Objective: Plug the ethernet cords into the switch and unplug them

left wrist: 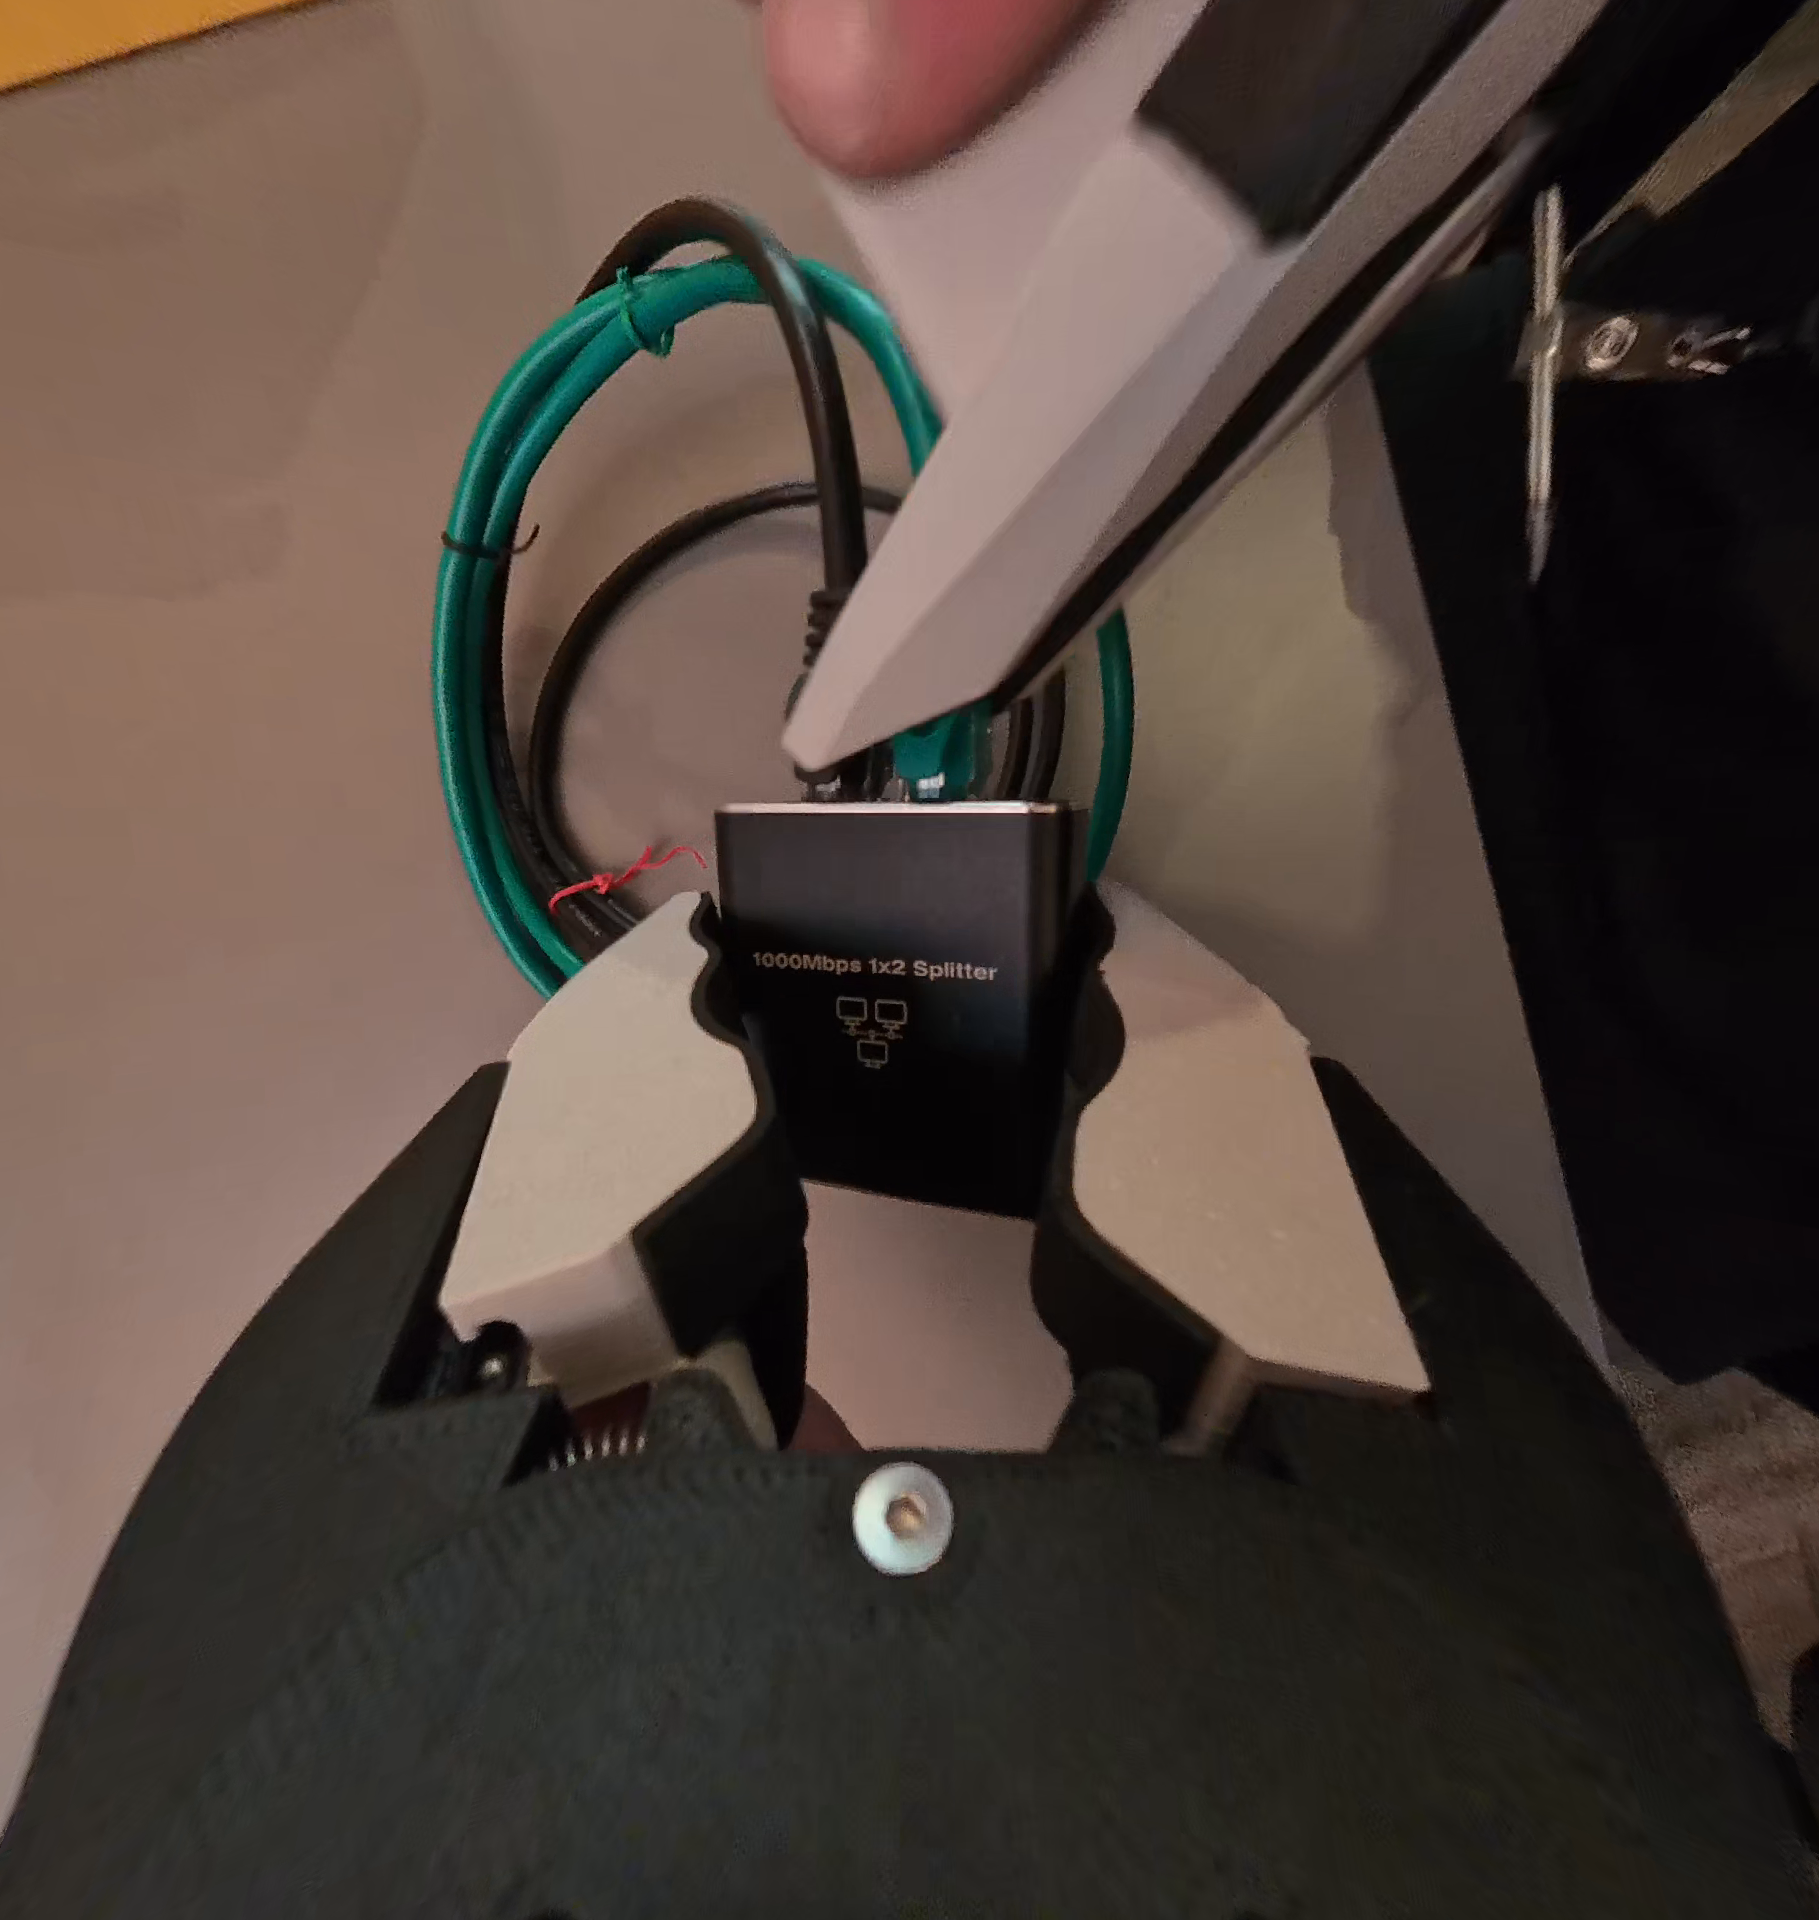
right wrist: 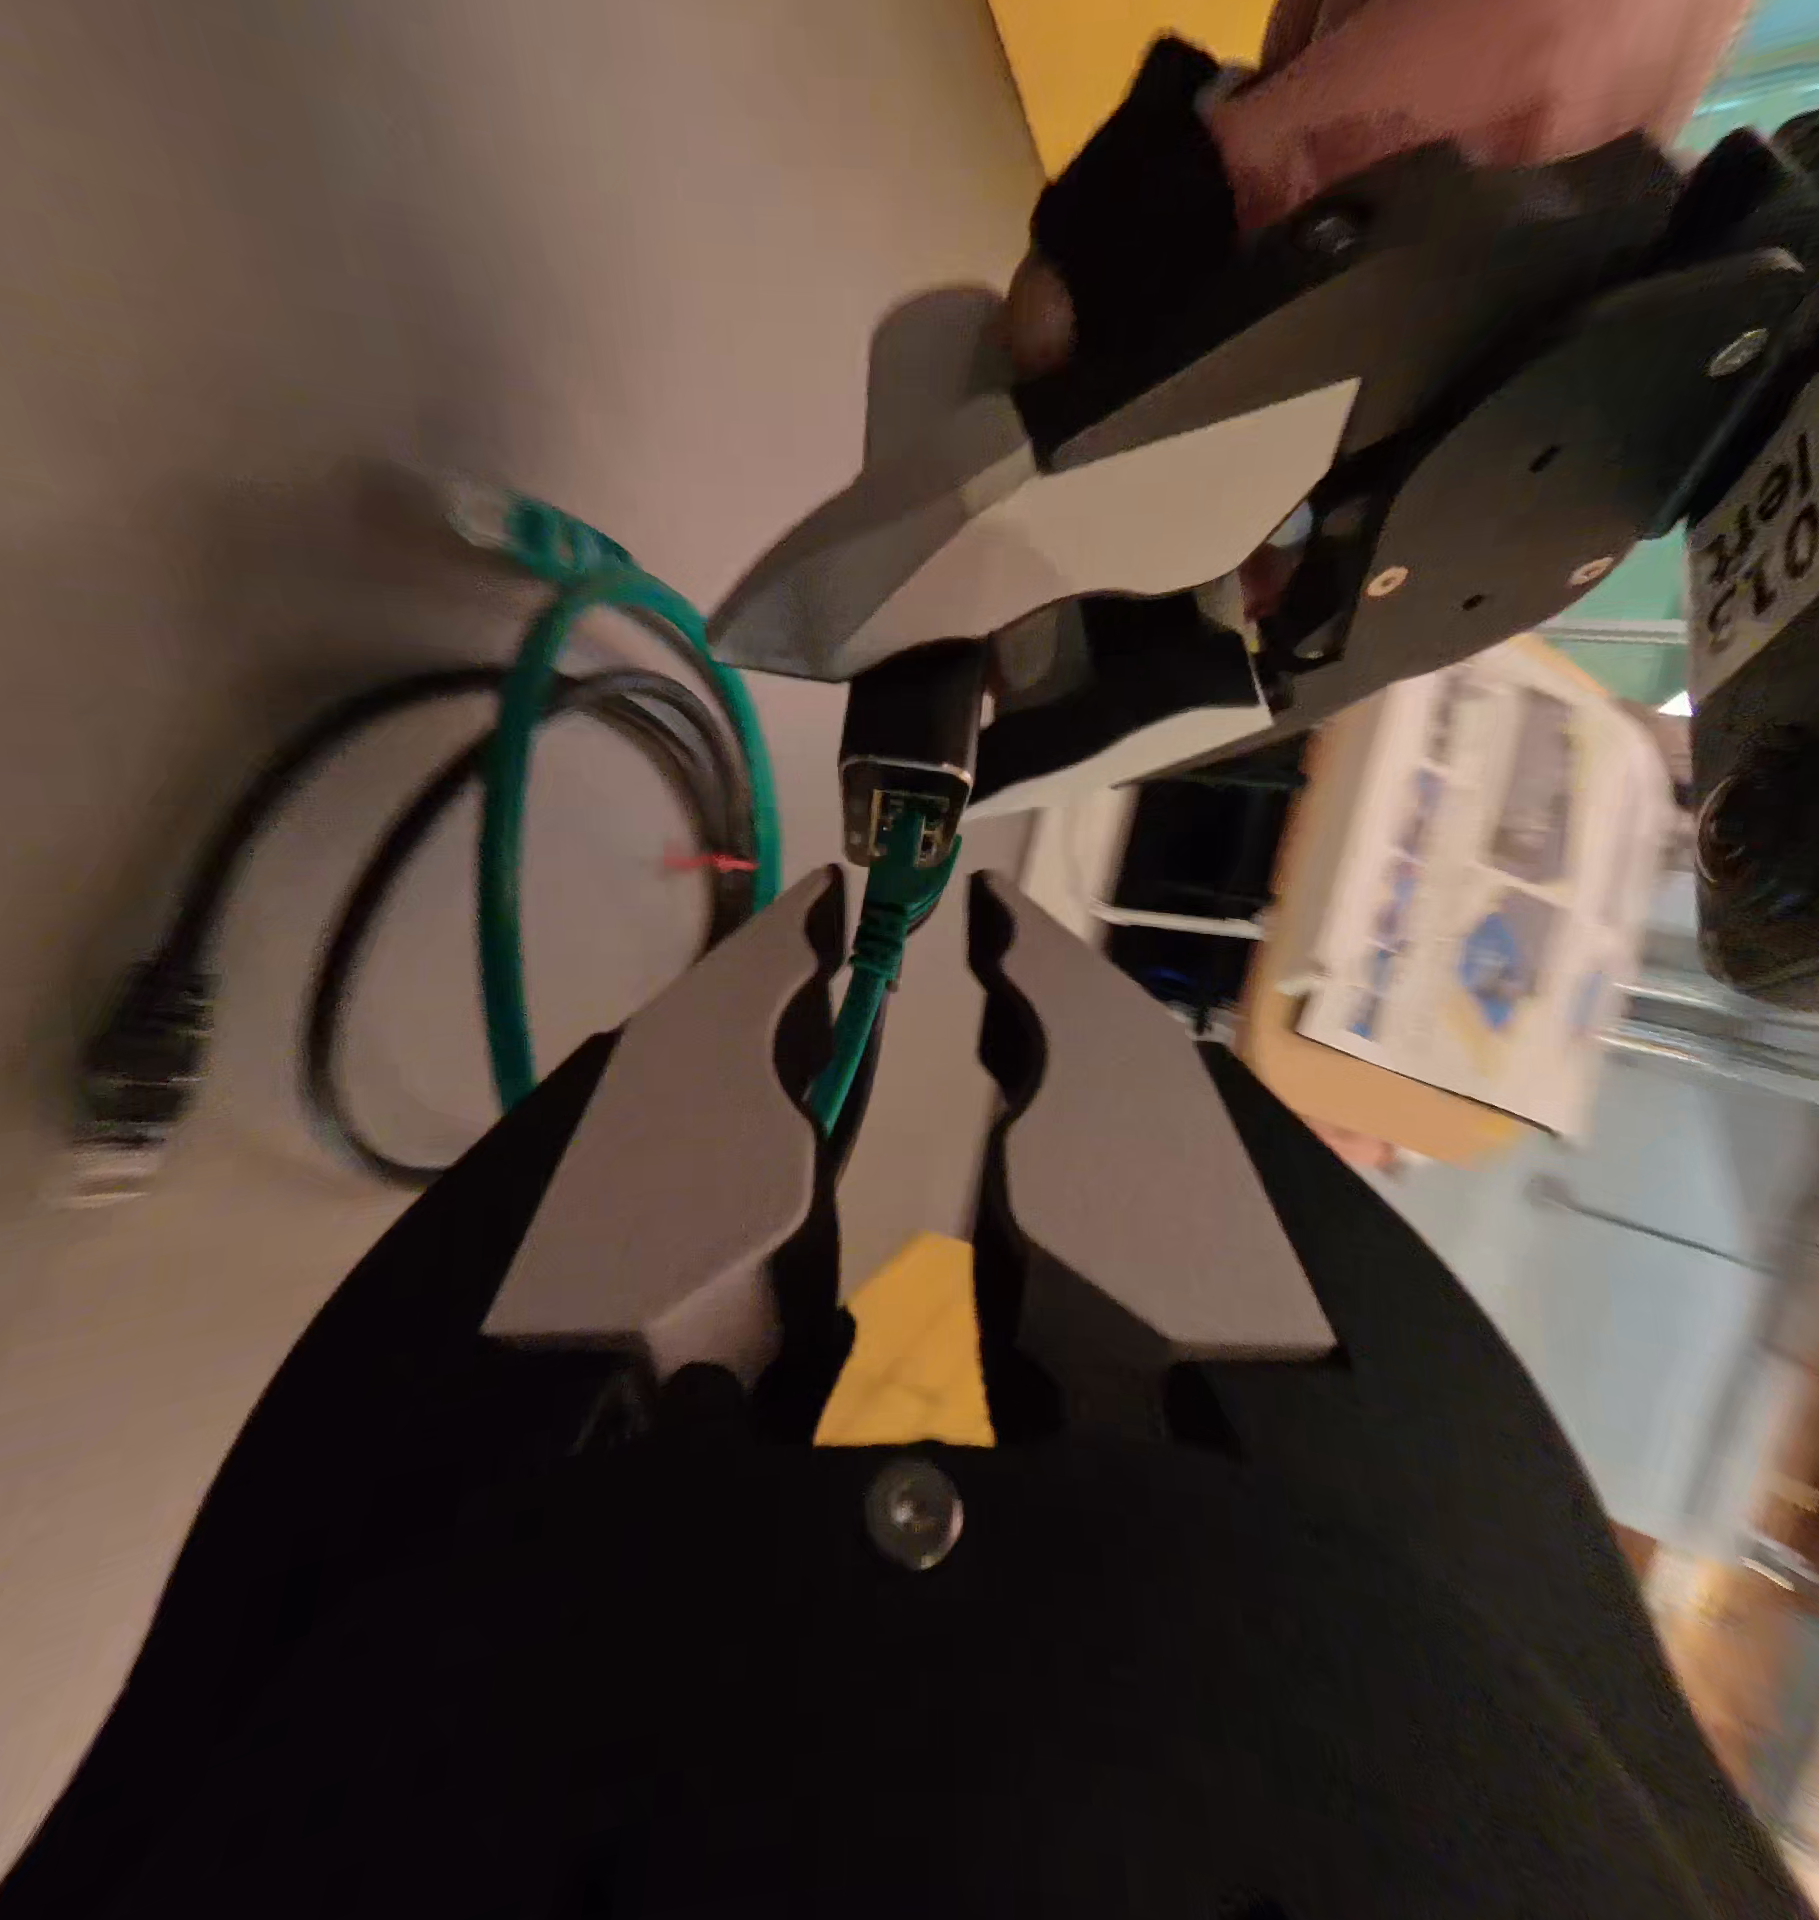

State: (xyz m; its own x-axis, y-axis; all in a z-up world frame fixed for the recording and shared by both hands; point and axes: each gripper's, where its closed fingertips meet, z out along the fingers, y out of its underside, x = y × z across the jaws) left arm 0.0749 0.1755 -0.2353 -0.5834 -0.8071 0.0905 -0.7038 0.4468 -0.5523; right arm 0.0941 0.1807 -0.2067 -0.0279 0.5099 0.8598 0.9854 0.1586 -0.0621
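My left gripper (left wrist: pixel 897 904) is shut on the black switch (left wrist: pixel 889 1039) and holds it by its two sides. A green ethernet cord (left wrist: pixel 469 644) has its plug (left wrist: pixel 926 764) in a port on the switch's far face. In the right wrist view the green plug (right wrist: pixel 900 847) sits in the switch (right wrist: pixel 910 727). My right gripper (right wrist: pixel 907 883) is open, its jaws on either side of the green cord just behind the plug, not touching it. It also shows in the left wrist view (left wrist: pixel 811 748). A black cord (right wrist: pixel 365 935) lies coiled on the table, its plug (right wrist: pixel 136 1060) loose.
The beige table (left wrist: pixel 209 623) carries both coils, tied with small twist ties. The green cord's other plug (right wrist: pixel 489 514) lies loose. A person's hand (right wrist: pixel 1456 83) holds the left gripper (right wrist: pixel 1092 499). A cardboard box with papers (right wrist: pixel 1456 883) and shelving stand beyond the table edge.
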